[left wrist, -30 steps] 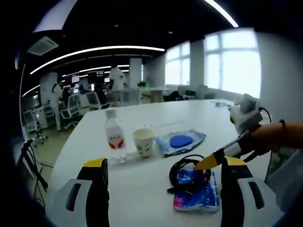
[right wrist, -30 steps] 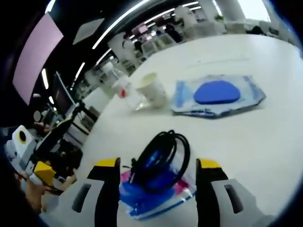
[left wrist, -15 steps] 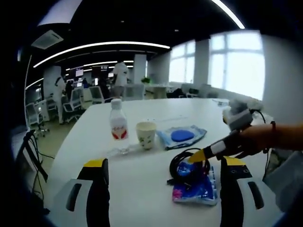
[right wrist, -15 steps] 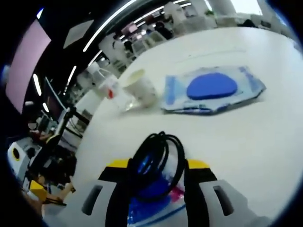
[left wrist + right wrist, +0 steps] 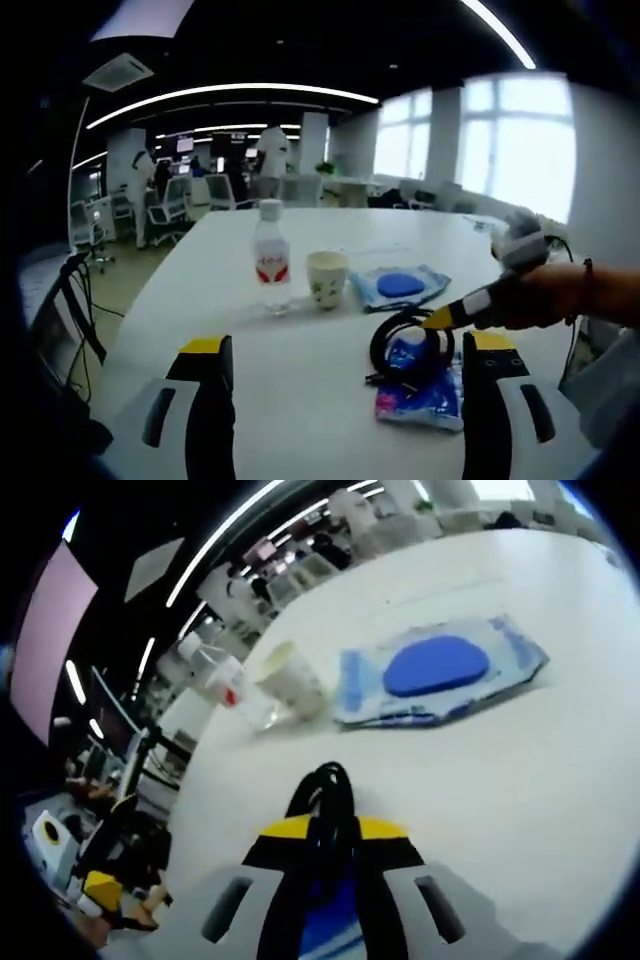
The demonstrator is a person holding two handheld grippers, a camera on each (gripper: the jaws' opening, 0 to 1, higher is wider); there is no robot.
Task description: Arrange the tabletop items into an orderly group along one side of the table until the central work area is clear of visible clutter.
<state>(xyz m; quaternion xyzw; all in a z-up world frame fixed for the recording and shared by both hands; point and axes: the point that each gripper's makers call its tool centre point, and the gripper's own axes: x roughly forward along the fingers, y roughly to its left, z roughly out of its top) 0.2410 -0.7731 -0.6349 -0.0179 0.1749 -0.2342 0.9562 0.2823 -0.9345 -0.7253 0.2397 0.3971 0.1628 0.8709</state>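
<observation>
right gripper (image 5: 325, 830): jaws clamped on cable (image 5: 328, 790) atop pouch (image 5: 425, 400) | left gripper (image 5: 340, 355): jaws apart, near pouch | cup (image 5: 327, 278), bottle (image 5: 270, 258), wipes (image 5: 400, 286) beyond pouch on table (image 5: 210, 290)

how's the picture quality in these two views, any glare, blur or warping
Left gripper view: windows blown out white, table edges bowed by the fisheye, distant office soft. Right gripper view: strongly tilted and warped, black cable between the close fingers blurred, ceiling light strips smeared.

In the right gripper view the yellow-tipped right gripper (image 5: 325, 832) hides most of the coiled black cable (image 5: 326, 792) and the blue-and-pink plastic packet (image 5: 330, 920); the clear bottle's (image 5: 222, 677) red label is too blurred to read
</observation>
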